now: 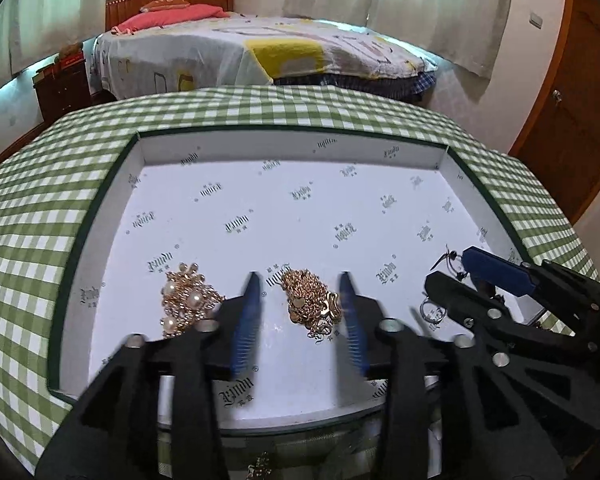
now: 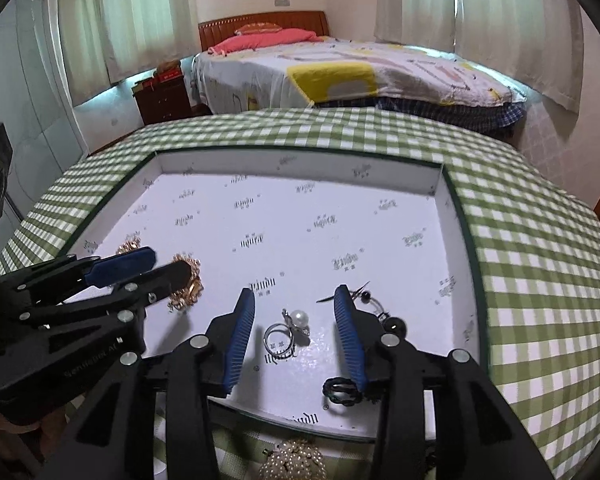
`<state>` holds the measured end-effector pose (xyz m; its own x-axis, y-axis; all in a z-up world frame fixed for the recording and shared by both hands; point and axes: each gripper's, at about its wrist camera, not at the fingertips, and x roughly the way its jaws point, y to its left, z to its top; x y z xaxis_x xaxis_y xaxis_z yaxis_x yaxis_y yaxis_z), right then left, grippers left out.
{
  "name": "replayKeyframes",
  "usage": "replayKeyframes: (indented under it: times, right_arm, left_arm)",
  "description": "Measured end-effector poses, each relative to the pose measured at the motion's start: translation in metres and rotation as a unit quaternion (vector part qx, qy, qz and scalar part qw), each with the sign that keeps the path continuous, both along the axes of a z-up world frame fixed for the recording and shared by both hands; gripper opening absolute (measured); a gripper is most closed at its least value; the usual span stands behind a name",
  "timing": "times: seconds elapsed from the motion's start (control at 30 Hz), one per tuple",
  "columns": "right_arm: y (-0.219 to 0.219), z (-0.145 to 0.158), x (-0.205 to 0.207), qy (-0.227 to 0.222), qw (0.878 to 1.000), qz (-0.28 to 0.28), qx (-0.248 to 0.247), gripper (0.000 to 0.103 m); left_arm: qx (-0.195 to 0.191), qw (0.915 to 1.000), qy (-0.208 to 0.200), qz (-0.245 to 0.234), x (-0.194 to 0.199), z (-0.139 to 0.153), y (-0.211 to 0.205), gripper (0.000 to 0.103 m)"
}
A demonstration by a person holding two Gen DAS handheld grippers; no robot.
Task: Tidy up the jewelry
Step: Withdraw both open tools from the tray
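The white box (image 1: 100,248) lies on the checked tabletop (image 1: 28,208). Near its front edge, the left gripper (image 1: 300,280) stands half open around the gold chain (image 1: 308,300), holding nothing. The right gripper (image 2: 296,296), also half open and empty, straddles the pearl ring (image 2: 280,340). Lift both away slowly so nothing snags. The chain's heap runs front to back.
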<state>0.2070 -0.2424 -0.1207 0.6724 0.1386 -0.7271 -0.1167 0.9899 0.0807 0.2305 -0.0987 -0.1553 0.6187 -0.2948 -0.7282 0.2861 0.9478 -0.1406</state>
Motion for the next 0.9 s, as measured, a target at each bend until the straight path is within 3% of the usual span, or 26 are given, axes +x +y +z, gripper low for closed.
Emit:
replayKeyframes:
  times: [0.33,0.57,0.9]
  right_arm:
    - [-0.005,0.033,-0.041,-0.039,0.999,-0.013,-0.002,0.042]
    - [-0.004,0.035,-0.078,-0.043,0.999,-0.021,-0.005,0.042]
    - [0.011,0.008,-0.113,-0.014,1.000,-0.008,-0.001,0.042]
  left_arm:
    - [-0.003,0.9983,-0.058,0.006,-0.033,0.038,0.014,0.052]
    - [0.004,0.9958,-0.088,0.024,-0.079,0.050,0.037,0.052]
    - [0.018,0.9966,-0.070,0.040,-0.126,0.034,0.064,0.052]
